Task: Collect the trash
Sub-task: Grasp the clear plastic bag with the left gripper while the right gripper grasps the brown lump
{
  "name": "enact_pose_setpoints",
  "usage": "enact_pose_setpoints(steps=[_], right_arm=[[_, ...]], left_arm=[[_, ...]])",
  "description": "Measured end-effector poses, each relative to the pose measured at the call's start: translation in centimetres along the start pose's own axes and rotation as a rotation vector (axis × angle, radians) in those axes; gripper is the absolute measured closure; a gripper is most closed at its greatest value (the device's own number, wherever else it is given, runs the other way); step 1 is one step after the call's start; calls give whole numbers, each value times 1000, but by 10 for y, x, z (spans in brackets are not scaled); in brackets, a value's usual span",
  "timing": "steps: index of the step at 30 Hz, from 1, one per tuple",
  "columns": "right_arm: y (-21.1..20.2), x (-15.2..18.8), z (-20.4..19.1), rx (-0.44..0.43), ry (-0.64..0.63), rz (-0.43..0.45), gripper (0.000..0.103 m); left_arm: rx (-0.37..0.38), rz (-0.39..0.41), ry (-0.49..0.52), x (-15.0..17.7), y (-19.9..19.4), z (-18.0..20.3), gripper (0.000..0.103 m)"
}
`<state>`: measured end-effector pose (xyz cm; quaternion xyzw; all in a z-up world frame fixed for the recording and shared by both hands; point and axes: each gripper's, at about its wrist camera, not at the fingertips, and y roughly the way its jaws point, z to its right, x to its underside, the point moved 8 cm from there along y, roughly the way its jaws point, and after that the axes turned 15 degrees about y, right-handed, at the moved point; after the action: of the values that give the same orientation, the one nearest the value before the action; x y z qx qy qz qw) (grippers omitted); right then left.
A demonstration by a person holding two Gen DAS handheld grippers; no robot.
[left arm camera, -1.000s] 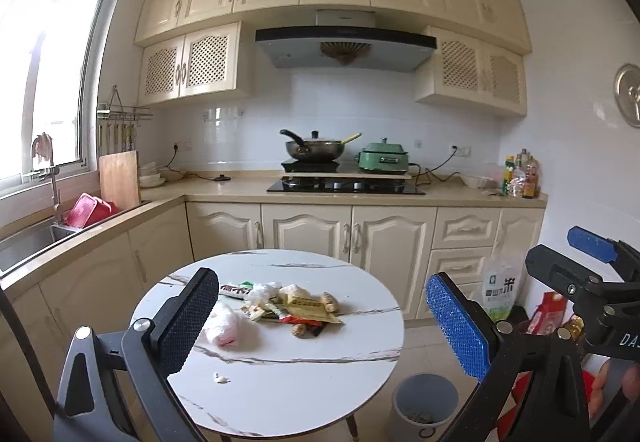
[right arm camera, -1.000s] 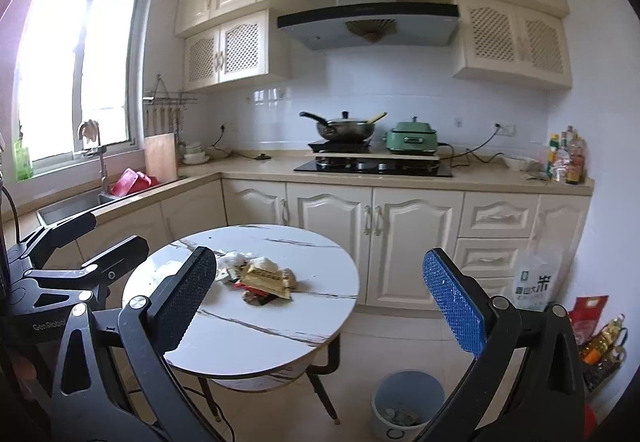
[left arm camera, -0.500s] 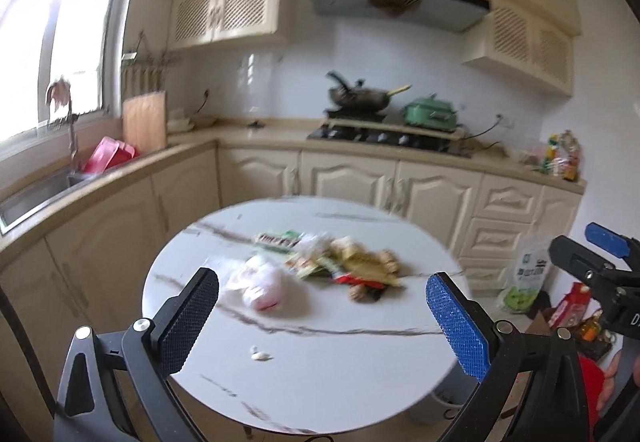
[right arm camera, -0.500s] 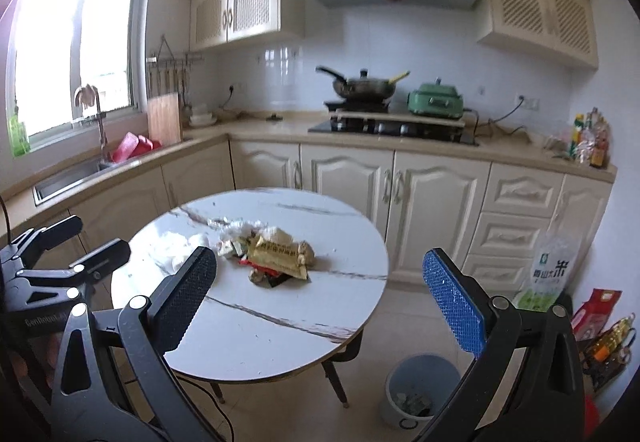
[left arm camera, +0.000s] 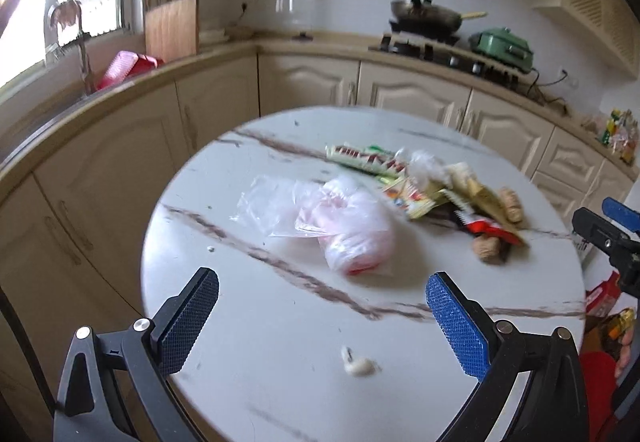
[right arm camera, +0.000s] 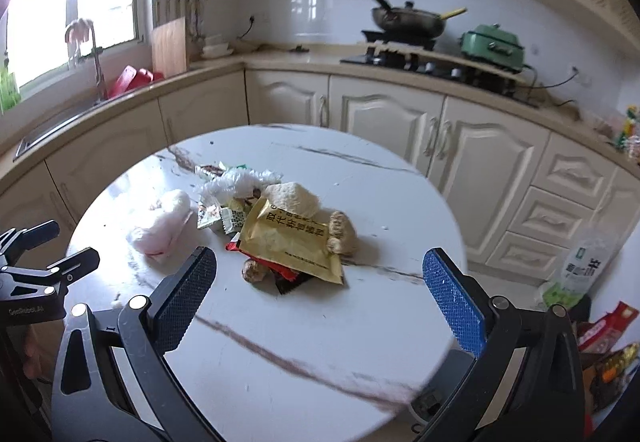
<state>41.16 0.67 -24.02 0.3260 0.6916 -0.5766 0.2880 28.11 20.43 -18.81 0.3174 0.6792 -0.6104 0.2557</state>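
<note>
- Left wrist view: the left gripper (left arm camera: 322, 322) is hanging over the near part of the round marble-look table (left arm camera: 280, 382), its jaws spread wide and gripping nothing
- A clear plastic bag (left arm camera: 340, 226) with something pinkish inside is lying crumpled on the table just beyond the gripper, its loose flat flap reaching out to the left
- Farther back and to the right, a heap of wrappers (left arm camera: 420, 181) is sitting in green, white, yellow and red, blurred in this view
- A knobbly brown ginger piece (left arm camera: 490, 250) is lying at the heap's near right edge, touching a red wrapper (left arm camera: 486, 228)
- A small white scrap (left arm camera: 360, 366) is lying alone on the near tabletop, between the two fingers
- At the right edge, the right gripper (left arm camera: 612, 230) is showing only in part
- Right wrist view: the right gripper (right arm camera: 320, 298) is hanging over the same table (right arm camera: 320, 362), fingers wide apart and empty
- A gold packet (right arm camera: 292, 242) printed with dark characters is lying on top of the heap, directly ahead between the fingers
- A pale spongy chunk (right arm camera: 294, 195) is touching its far edge, and a ginger root (right arm camera: 342, 232) its right side
- Another ginger piece (right arm camera: 254, 272) is sitting at the near left corner beside the red wrapper (right arm camera: 286, 274)
- Crumpled clear film (right arm camera: 240, 181) is lying at the far left of the heap, the pinkish bag (right arm camera: 164, 226) farther left
- The left gripper (right arm camera: 48, 254) is showing at the left edge, jaws apart
</note>
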Motion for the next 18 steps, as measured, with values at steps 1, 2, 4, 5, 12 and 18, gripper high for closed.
enact_pose_setpoints(steps=[1, 2, 4, 5, 12, 18], right_arm=[[7, 0, -1, -1, 0, -7, 0], [15, 0, -1, -4, 0, -20, 0], [25, -1, -3, -20, -2, -34, 0], [32, -1, -2, -27, 2, -41, 0], [56, -12, 21, -17, 64, -60, 0], [82, -25, 42, -4, 83, -91, 0]], left_arm=[[14, -16, 3, -7, 13, -1, 1], [27, -25, 9, -16, 28, -2, 1], [38, -55, 12, -29, 54, -8, 1], [51, -70, 13, -39, 69, -8, 1], [71, -116, 18, -76, 131, -13, 14], [117, -91, 13, -90, 146, -11, 56]])
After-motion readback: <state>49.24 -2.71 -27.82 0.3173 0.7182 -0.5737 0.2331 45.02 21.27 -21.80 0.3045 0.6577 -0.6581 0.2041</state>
